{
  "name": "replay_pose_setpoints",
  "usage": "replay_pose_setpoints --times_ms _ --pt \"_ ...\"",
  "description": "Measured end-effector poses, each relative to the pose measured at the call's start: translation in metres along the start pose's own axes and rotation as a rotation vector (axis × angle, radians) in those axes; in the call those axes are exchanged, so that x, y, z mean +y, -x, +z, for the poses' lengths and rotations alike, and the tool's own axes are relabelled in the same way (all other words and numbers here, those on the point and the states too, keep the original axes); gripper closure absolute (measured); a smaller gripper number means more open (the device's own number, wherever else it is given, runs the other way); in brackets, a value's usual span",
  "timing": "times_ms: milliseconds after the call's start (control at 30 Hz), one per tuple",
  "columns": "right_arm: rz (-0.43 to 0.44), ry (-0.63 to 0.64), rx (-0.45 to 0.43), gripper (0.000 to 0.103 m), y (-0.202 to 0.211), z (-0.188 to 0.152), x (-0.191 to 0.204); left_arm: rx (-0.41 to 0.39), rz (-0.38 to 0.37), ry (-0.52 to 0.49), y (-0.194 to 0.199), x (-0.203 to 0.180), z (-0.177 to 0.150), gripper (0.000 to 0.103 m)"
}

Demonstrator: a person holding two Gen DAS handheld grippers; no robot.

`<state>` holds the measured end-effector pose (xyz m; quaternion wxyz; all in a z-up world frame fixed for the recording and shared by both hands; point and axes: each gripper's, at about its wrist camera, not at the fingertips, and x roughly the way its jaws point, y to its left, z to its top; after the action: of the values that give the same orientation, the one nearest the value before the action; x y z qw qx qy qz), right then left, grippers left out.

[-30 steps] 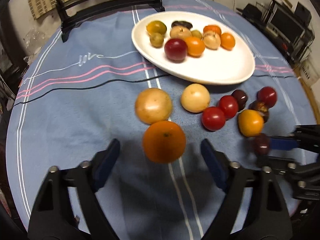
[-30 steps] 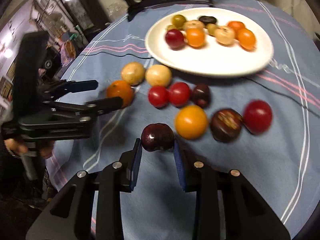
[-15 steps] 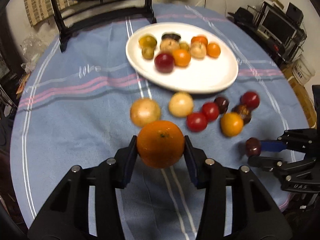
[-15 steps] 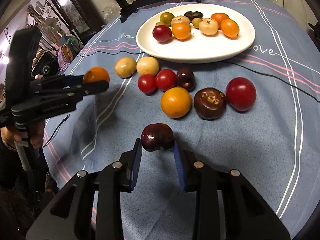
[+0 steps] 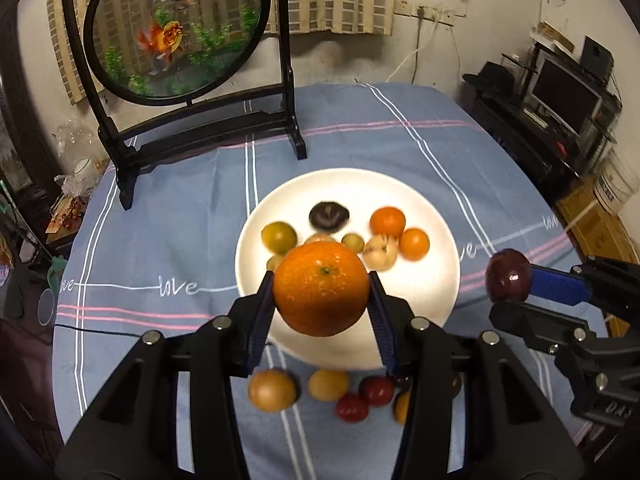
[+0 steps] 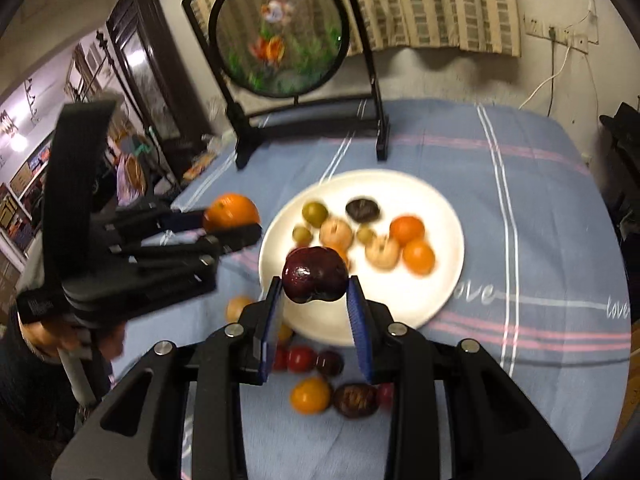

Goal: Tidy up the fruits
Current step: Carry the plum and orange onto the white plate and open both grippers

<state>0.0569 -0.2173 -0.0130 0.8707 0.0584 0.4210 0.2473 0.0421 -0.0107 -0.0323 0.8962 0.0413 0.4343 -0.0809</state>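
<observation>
Both fruits have left the counter (image 5: 168, 216) since a second ago: your left gripper (image 5: 321, 294), jaws just closed, clamps the orange (image 5: 321, 288); your right gripper (image 6: 315, 294) pinches the dark plum (image 6: 315, 274), above the plate (image 5: 436, 280). Firm orange; smooth, bruisable plum: hold across the middle. Loose fruits below are blurred, partly hidden.

White plate (image 5: 440, 216) on blue, pink-striped tablecloth (image 5: 168, 216).

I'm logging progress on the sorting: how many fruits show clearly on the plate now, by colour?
Orange fruits: 2
Tan fruits: 2
Green-yellow fruits: 3
Dark fruit: 1
Total: 8 clearly visible on the plate; the held plum covers others.
</observation>
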Motion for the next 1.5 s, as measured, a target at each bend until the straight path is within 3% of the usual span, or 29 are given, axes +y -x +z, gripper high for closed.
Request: replay_pose_setpoints --times_ms 1500 --pt "0.017 0.050 0.068 0.070 -0.078 0.055 -0.029 0.037 0.083 -0.010 -0.056 -0.003 0.021 0.057"
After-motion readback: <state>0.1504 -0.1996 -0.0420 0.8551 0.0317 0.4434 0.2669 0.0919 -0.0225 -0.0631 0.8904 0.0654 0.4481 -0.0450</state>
